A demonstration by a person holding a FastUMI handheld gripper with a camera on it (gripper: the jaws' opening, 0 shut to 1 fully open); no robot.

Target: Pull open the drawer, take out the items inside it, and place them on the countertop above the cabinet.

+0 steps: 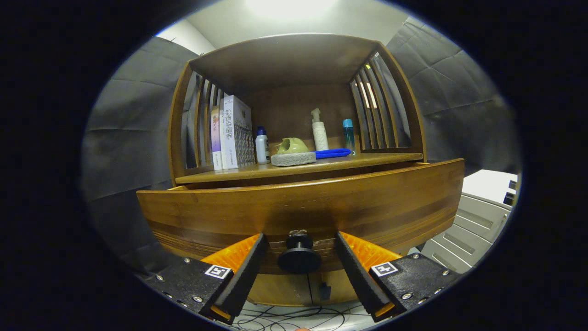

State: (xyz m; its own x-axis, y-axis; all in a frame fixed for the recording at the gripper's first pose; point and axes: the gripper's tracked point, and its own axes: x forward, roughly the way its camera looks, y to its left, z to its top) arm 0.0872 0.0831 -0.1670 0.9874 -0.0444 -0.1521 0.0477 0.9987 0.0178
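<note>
A wooden cabinet with a wide drawer front (303,207) stands right ahead. The drawer is pulled out a little: a dark gap shows between its top edge and the countertop (367,161) above. A round dark knob (299,254) juts from the lower middle of the drawer front. My gripper (299,250) is open, with the knob between its two fingers and a gap on either side. The inside of the drawer is hidden behind its front.
On the countertop stand books (235,133), a small white bottle (262,147), a green holder (291,146), a grey sponge brush with a blue handle (296,158), a pump bottle (319,133) and a teal-capped bottle (348,135). A grey unit (473,225) sits right of the cabinet; cables (294,317) lie below.
</note>
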